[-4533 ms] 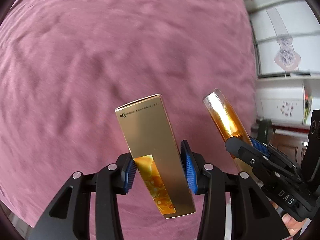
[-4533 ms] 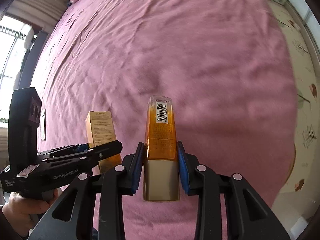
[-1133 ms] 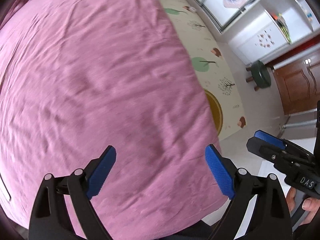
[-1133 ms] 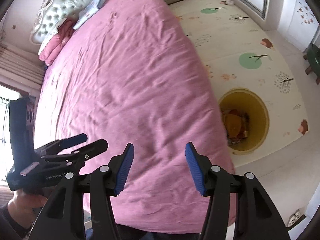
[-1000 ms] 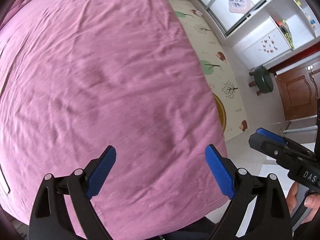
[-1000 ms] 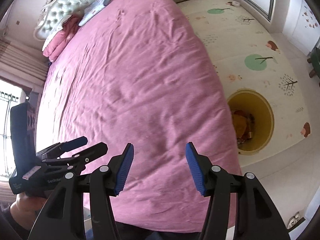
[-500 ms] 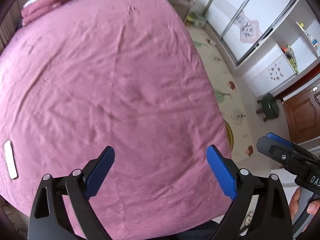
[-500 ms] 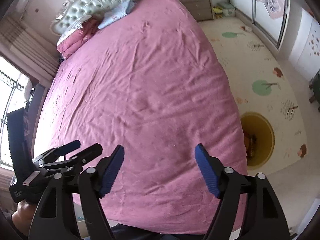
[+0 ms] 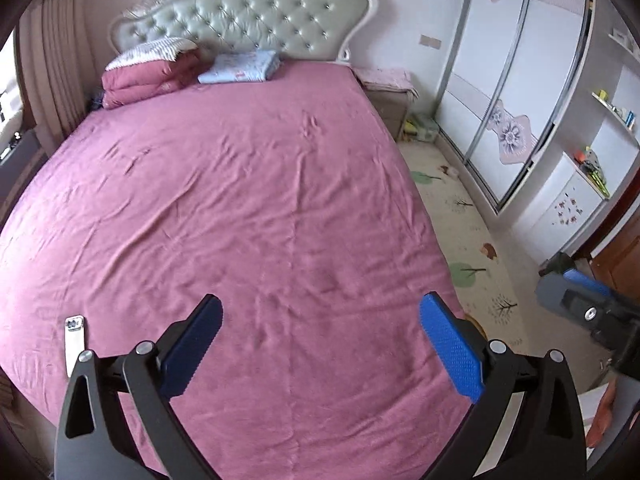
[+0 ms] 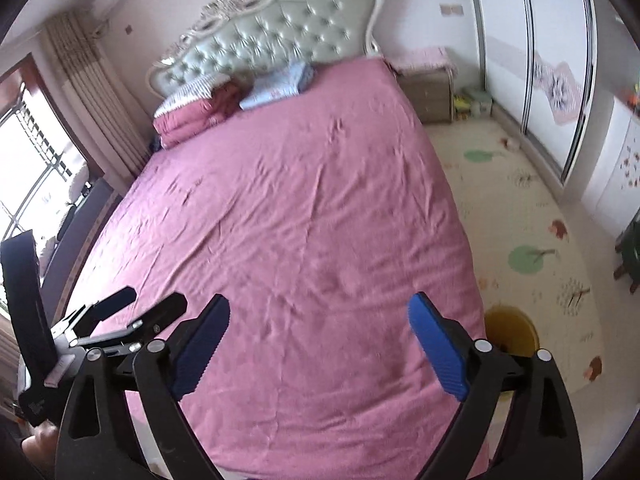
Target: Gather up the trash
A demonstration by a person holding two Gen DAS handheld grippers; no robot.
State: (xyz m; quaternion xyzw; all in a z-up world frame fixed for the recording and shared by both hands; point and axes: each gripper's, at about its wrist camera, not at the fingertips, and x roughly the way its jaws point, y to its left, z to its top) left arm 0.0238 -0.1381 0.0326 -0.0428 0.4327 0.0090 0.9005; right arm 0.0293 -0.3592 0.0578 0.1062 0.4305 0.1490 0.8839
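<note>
My left gripper (image 9: 320,316) is open wide and empty above the foot of a bed with a pink sheet (image 9: 260,200). My right gripper (image 10: 318,316) is also open wide and empty above the same bed (image 10: 300,200). A yellow trash bin (image 10: 510,330) stands on the floor off the bed's right corner, partly hidden behind my right finger. No trash shows on the sheet. The right gripper shows at the right edge of the left wrist view (image 9: 588,312), and the left gripper at the left of the right wrist view (image 10: 120,316).
A white phone-like object (image 9: 75,338) lies near the bed's left edge. Folded quilts and pillows (image 9: 152,72) sit by the tufted headboard (image 9: 244,16). A nightstand (image 9: 390,96), a patterned floor mat (image 10: 520,220) and wardrobes (image 9: 500,100) lie to the right.
4.5 s ago the left gripper held a gold box and the right an orange bottle; both are now empty. Both cameras have tilted up, showing the whole bed and headboard, and the right jaws have opened wider.
</note>
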